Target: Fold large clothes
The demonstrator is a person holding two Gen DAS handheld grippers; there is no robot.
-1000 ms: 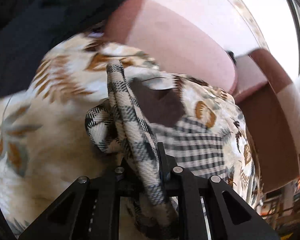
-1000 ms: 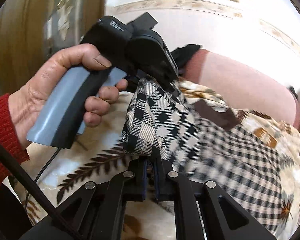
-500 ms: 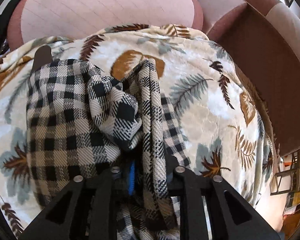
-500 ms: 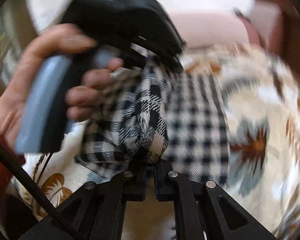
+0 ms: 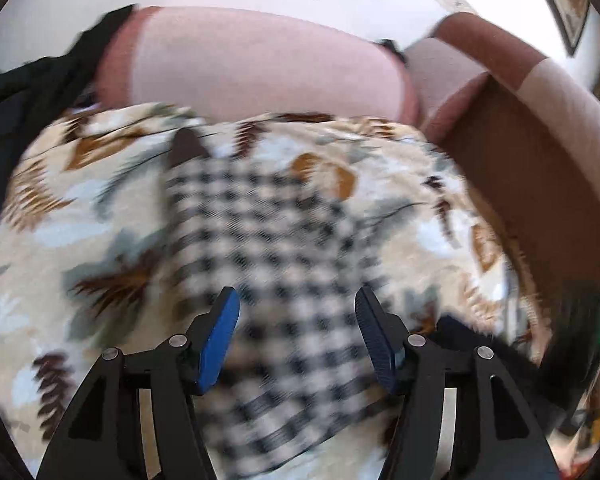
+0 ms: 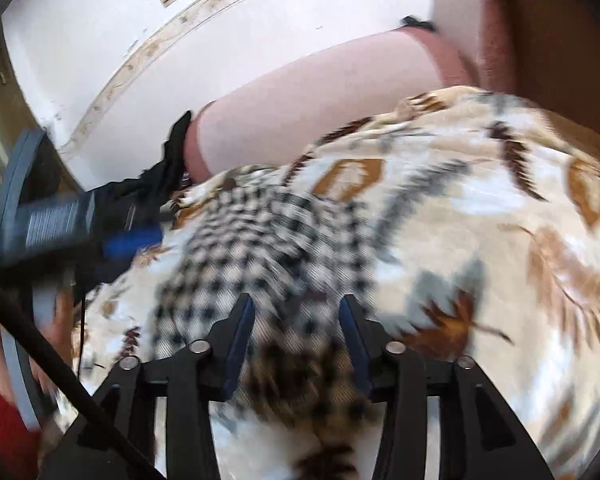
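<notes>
A black-and-white checked garment [image 5: 268, 264] lies spread on the leaf-patterned blanket [image 5: 80, 240] that covers the sofa seat. My left gripper [image 5: 296, 320] hovers over its near end, jaws opening, blue pads apart and not pressing the cloth. In the right wrist view the same checked garment [image 6: 260, 248] lies blurred below my right gripper [image 6: 296, 324], whose jaws are also opening with no cloth pinched between them. The other hand-held gripper [image 6: 60, 224] shows at the left of that view, with a red sleeve [image 6: 0, 432] below it.
A pink sofa back [image 5: 260, 60] rises behind the blanket, with a brown armrest [image 5: 540, 184] at the right. A black cloth [image 5: 28, 92] hangs over the sofa back's left end. White wall [image 6: 180, 40] stands behind. A black cable [image 6: 40, 348] crosses the lower left.
Both grippers have let go of the checked garment and their jaws have spread. The cloth, bunched and lifted before, now lies flat on the blanket. Both hands swept sideways.
</notes>
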